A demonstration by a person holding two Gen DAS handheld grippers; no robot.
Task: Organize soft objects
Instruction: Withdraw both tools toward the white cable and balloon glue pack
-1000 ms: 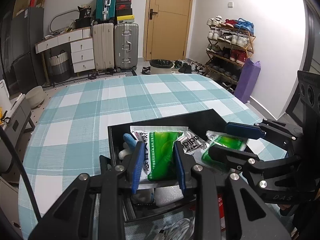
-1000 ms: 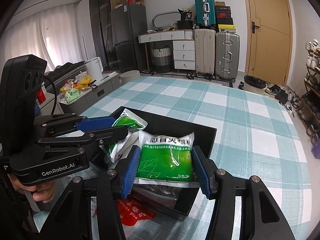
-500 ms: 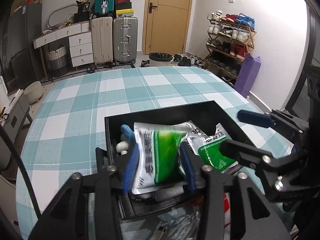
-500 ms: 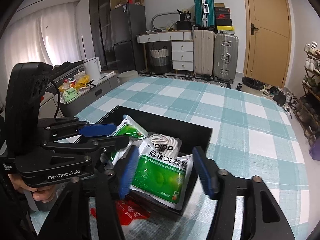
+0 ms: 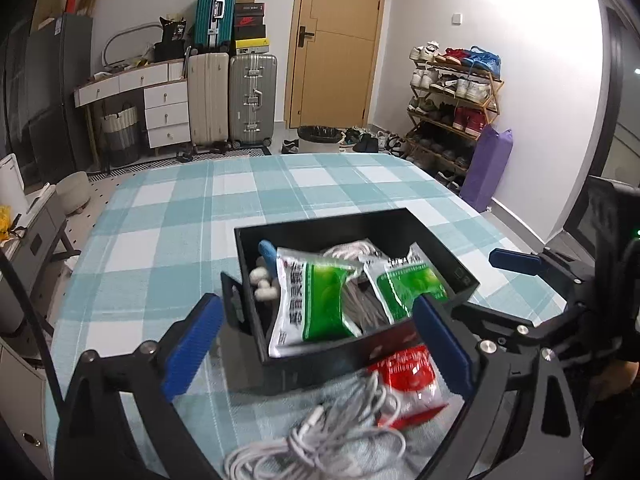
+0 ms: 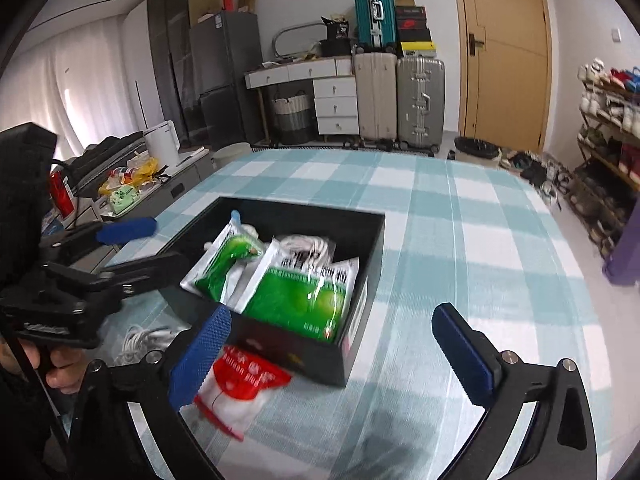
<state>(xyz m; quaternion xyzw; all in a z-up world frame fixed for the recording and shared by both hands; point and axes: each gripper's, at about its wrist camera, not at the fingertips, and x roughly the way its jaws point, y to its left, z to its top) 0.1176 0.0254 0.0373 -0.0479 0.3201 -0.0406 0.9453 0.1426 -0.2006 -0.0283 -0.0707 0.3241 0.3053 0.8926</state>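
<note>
Both grippers opening over the black box, nothing between the pads.

Checked tablecloth (image 5: 168,216) carries the black box (image 5: 448,248), centre of left view. Two green-and-white sachets lie inside: one (image 5: 316,300) at the box's 7 o'clock, one (image 5: 404,284) at 4 o'clock. White cable bundle (image 5: 320,444) and red packet (image 5: 408,376) lie outside, at 6 o'clock. Left gripper (image 5: 316,344) and right gripper (image 6: 332,356): jaws spreading wide, empty.

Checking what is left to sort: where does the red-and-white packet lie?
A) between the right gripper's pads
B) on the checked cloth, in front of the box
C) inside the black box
B: the red-and-white packet lies on the checked cloth, just outside the black box.
</note>
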